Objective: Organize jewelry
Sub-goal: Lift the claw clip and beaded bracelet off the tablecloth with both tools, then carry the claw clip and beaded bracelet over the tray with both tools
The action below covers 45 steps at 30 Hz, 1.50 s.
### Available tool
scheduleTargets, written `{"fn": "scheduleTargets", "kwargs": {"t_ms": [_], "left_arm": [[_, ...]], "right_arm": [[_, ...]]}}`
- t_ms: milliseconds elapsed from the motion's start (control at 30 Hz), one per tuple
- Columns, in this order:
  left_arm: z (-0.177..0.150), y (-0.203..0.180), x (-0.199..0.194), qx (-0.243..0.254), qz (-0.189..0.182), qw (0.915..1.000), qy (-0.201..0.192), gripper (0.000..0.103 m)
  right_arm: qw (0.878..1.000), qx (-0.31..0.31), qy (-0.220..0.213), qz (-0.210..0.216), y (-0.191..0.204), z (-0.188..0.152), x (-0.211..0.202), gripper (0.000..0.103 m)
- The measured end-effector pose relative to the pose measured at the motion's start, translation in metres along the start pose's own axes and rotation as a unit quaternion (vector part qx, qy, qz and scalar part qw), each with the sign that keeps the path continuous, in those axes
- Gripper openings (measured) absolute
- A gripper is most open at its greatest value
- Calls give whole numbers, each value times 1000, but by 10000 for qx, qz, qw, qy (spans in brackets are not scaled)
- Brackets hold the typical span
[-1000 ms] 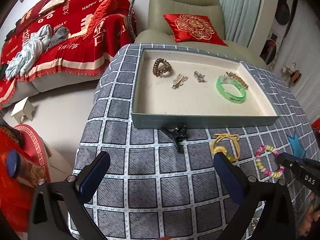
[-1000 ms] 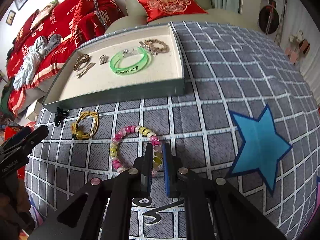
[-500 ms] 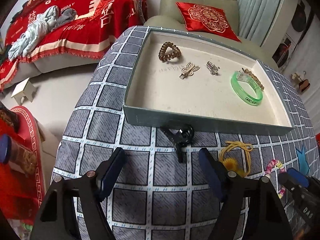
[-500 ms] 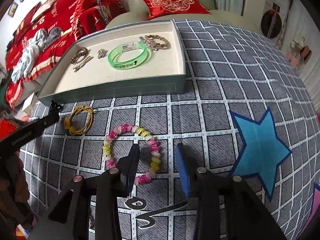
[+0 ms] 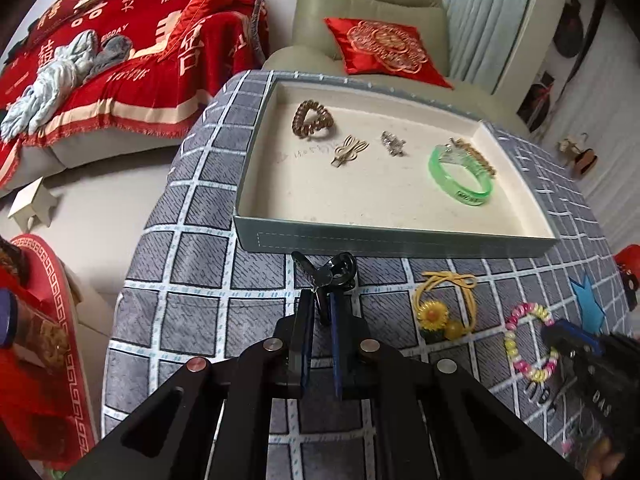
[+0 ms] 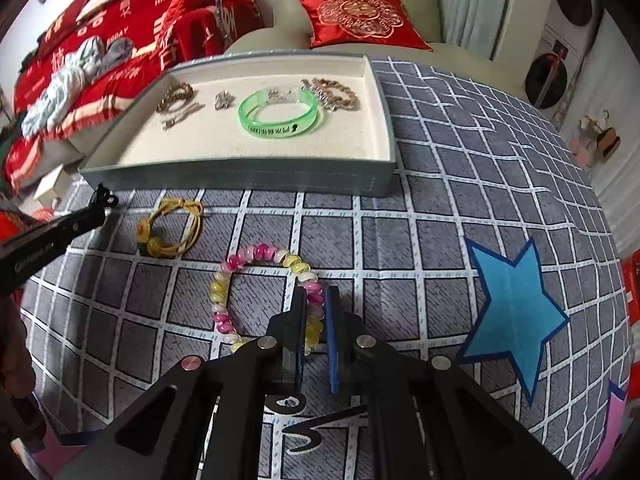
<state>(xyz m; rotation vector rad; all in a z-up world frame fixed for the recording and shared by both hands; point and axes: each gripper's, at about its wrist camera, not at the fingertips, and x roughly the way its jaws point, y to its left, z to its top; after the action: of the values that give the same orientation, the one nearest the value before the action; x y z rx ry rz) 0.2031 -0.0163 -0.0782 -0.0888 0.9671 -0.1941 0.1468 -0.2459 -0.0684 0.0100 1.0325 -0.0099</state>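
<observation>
Now both claws are clamped on jewelry lying on the checked cloth, just in front of the tray

Black hair clip (image 5: 326,276) lies touching the tray's (image 5: 400,238) near wall, its long axis running back between the left gripper's (image 5: 320,300) fingers, which have just closed on it. Beaded bracelet (image 6: 256,292) lies to the right; the right gripper (image 6: 316,294) has just closed on its near-right arc. The yellow hair tie (image 5: 444,308) lies loose between them

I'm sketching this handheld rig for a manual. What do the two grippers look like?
Both are matte black plastic frames with triangular cut-outs and round silver screw heads. The left gripper and right gripper each carry flat fingers faced with blue pads. White lettering runs along the side of each body. No cables or sleeves show.
</observation>
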Motion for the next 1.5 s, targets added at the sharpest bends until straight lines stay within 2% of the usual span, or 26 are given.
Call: {"fn": "scheduleTargets", "kwargs": {"t_ms": [367, 567, 633, 833, 967, 1267, 1500], "left_arm": [[21, 3, -44, 244, -326, 9983, -414, 24], [59, 5, -60, 371, -538, 9958, -639, 24], [71, 5, -63, 437, -502, 9950, -750, 24], [115, 4, -56, 543, -557, 9933, -851, 24], [131, 0, -35, 750, -524, 9933, -708, 24], [116, -9, 22, 887, -369, 9952, -164, 24], [109, -15, 53, 915, -275, 9954, 97, 24]], "right_arm": [[9987, 194, -376, 293, -5, 23, -40, 10], [9969, 213, -533, 546, 3, 55, -54, 10], [9964, 199, -566, 594, 8, 68, -53, 10], [9945, 297, -454, 893, 25, 107, -34, 10], [9925, 469, -205, 1114, 37, 124, -5, 10], [9877, 813, 387, 1279, 44, 126, 58, 10], [9897, 842, 459, 1060, 36, 127, 78, 10]]}}
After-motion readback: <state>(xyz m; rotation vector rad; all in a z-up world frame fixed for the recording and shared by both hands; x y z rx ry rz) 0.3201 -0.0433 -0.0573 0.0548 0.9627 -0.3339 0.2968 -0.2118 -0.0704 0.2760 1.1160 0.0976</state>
